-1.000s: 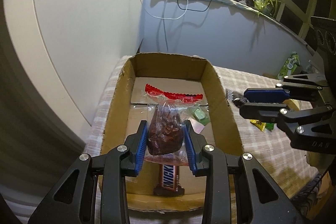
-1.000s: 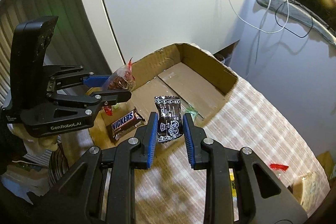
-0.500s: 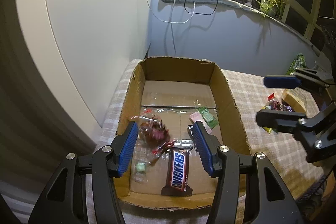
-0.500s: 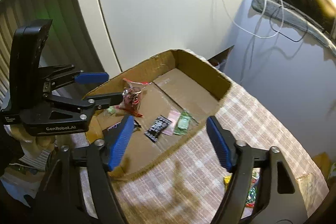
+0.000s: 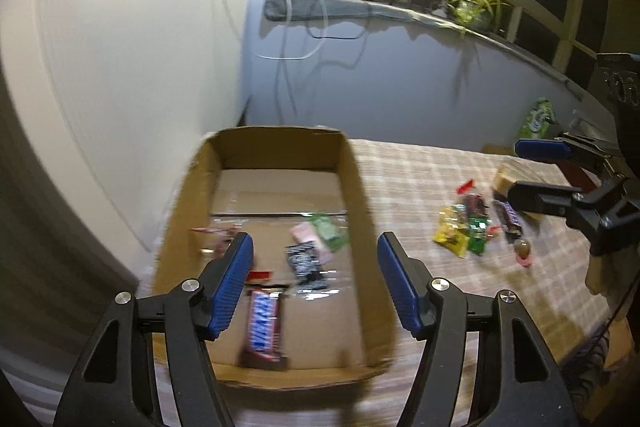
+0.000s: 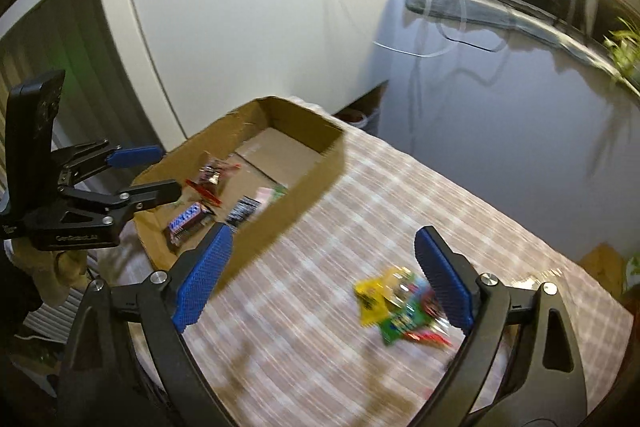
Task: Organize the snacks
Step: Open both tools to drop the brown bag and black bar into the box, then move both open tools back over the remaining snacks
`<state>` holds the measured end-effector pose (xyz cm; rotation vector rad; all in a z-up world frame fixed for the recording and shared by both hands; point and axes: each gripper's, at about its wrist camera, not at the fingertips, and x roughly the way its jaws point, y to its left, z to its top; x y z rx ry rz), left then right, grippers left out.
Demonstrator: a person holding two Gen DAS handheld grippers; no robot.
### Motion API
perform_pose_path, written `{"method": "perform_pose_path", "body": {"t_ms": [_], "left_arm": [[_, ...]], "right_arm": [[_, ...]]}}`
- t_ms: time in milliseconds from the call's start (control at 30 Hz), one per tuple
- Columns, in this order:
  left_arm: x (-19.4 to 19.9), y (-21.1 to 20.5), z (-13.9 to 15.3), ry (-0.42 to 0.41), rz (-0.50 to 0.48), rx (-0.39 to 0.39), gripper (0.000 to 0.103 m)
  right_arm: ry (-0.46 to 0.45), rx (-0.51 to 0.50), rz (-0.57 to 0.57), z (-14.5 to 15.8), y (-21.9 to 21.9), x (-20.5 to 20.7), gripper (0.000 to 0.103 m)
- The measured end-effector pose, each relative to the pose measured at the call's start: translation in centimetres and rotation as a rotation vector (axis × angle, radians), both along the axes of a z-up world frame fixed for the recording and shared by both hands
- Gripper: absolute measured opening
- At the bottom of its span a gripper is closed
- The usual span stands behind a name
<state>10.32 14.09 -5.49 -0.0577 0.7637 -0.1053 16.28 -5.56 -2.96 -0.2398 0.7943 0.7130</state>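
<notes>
Now both grippers have their jaws released and hold nothing. The left gripper [image 5: 316, 281] hangs over the near end of the cardboard box [image 5: 356, 195], which stands at the left edge of the tabletop [image 5: 416, 179]. Inside the box, the Snickers bar [image 5: 264, 323] lies just below these jaws. The right gripper [image 6: 324, 275] is above the checkered cloth, with the loose snack pile [image 6: 396, 311] beside its right finger.

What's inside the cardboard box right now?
In the cardboard box: a Snickers bar, a black wrapper, pink and green packets, and a red-trimmed clear bag. The left gripper hides part of the floor.
</notes>
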Motion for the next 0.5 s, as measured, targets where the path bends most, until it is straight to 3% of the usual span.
{"method": "perform_pose_path", "body": {"t_ms": [500], "left_arm": [[1.2,-9.9,-1.3,0.031,-0.183,-0.014,0.064]], "right_arm": [[0.080,-0.028,-0.161,-2.5,-11.9,-0.2,0.094]]}}
